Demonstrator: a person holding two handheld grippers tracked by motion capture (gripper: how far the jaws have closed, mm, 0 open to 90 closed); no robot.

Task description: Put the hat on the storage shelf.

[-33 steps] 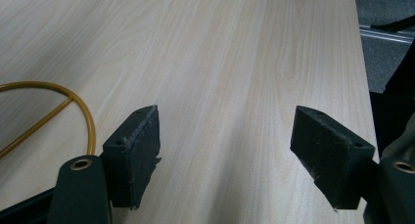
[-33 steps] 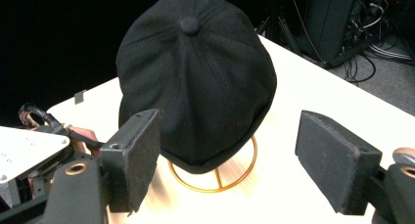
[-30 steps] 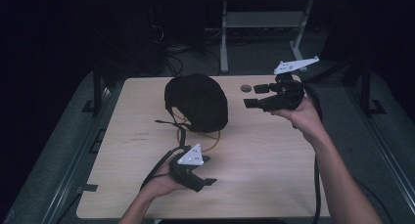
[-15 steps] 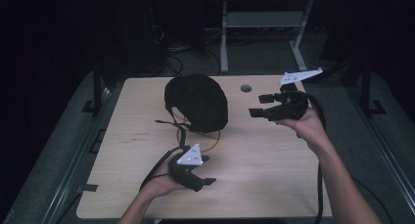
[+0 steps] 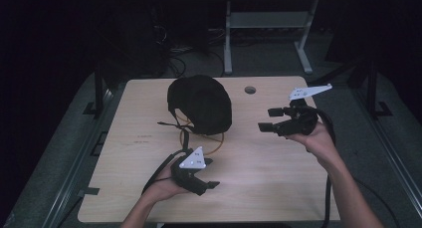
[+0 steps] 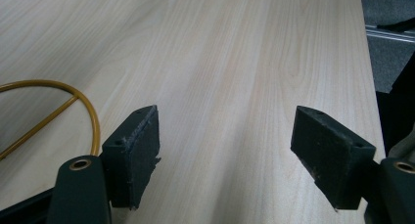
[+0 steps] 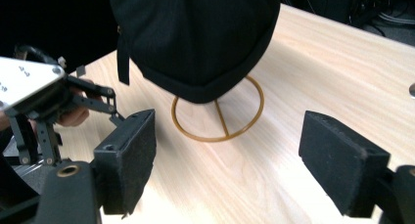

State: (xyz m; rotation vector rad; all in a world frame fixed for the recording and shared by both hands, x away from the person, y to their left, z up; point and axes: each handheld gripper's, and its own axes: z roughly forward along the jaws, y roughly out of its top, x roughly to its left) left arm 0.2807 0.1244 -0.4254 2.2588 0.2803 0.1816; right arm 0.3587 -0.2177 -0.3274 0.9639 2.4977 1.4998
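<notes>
we see a black cap [image 5: 200, 102] of soft woven cloth, domed and rounded, sitting on a thin yellow wire stand [image 5: 211, 141] in the upper middle of the high view, on a pale wood-grain counter [image 5: 278, 188]. the stand's base is a flat ring with a straight spoke across it; in the right gripper view [image 7: 218, 117] the cap's hem covers the top of the ring and whatever rises from it. a narrow strap [image 7: 122, 57] hangs down the cap's left edge there. we cannot make out a brim, so which way the cap faces is unclear; in the high view its longer side runs from upper left to lower right.

the left hand-held gripper [image 5: 205, 179] lies low at the bottom centre of the high view, released, its blocky matte black jaws wide apart over bare wood with nothing between them. the right hand-held gripper [image 5: 268, 119] sits at the right of that view, jaws aimed left toward the cap, also released and empty. each carries a grey three-cornered plate. the room behind the counter is dark and hard to read.
</notes>
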